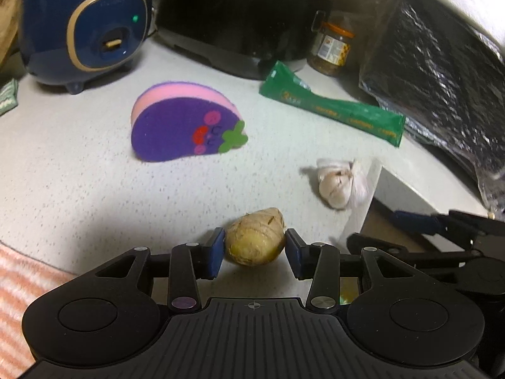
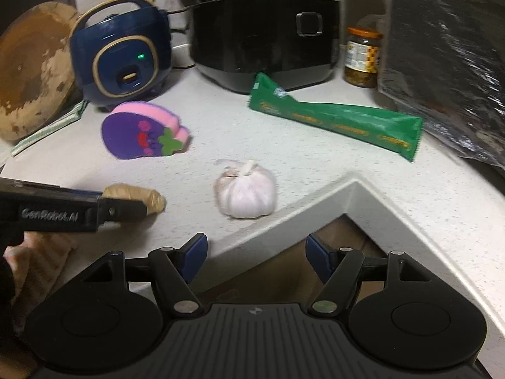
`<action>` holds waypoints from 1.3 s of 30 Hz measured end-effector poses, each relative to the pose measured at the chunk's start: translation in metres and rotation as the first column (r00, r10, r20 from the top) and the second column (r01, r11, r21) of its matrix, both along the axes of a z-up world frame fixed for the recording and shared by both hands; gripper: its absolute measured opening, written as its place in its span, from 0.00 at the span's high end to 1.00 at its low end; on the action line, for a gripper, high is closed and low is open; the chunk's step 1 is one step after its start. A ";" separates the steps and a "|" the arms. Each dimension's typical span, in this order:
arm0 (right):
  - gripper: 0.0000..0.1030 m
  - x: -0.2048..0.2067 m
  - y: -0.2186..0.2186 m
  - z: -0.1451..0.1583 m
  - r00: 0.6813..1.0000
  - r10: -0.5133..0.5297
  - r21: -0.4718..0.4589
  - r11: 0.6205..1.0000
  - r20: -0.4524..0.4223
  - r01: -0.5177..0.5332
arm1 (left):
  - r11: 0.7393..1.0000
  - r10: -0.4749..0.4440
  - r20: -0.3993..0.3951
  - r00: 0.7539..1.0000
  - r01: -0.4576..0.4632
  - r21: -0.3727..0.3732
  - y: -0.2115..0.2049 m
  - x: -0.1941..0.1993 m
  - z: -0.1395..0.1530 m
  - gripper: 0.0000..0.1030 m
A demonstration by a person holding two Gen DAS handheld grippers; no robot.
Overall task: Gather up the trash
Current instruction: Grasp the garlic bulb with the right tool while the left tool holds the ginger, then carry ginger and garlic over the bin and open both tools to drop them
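Between left tool pads: ginger piece on counter, jaws released, small gaps.

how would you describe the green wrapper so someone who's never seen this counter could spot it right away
Start at the big black cooker at the back of the pale speckled counter. Just in front of it, running toward the crinkled black bag on the right, lies the green wrapper. It is the only long, flat, green thing there, with gold print and a jagged cut end, unlike the round garlic and purple sponge.

Jar label unreadable (blurred)
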State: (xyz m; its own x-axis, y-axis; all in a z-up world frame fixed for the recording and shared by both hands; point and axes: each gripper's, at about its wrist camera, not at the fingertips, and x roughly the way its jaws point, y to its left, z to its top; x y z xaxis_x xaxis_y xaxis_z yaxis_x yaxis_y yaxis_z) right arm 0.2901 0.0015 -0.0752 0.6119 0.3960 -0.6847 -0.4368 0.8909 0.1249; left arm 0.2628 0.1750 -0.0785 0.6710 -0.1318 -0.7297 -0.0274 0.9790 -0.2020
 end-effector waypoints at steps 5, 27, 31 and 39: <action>0.32 -0.006 0.009 0.002 0.999 0.042 -0.018 0.999 0.024 -0.041 | 0.999 0.018 0.035 0.999 -0.018 0.027 -0.005 0.002 -0.005 0.54; 0.34 0.044 0.034 -0.008 0.997 0.044 -0.061 0.997 0.066 -0.041 | 0.998 0.016 0.052 0.998 -0.019 0.053 -0.006 -0.006 -0.007 0.54; 0.47 0.050 0.032 -0.007 0.999 0.034 -0.028 0.999 0.027 -0.033 | 0.999 0.026 0.058 0.998 -0.028 0.030 -0.004 -0.006 -0.007 0.54; 0.47 0.020 0.021 0.005 1.000 0.020 0.051 0.999 -0.009 -0.019 | 0.997 0.051 0.057 0.997 -0.047 -0.065 0.008 -0.007 -0.007 0.55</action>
State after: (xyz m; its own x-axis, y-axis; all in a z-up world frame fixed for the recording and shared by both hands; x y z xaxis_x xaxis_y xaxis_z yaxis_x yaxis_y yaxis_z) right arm 0.3105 0.0222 -0.0700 0.5970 0.4423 -0.6693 -0.4525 0.8745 0.1743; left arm 0.2560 0.1832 -0.0852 0.7188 -0.1424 -0.6804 -0.0616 0.9619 -0.2664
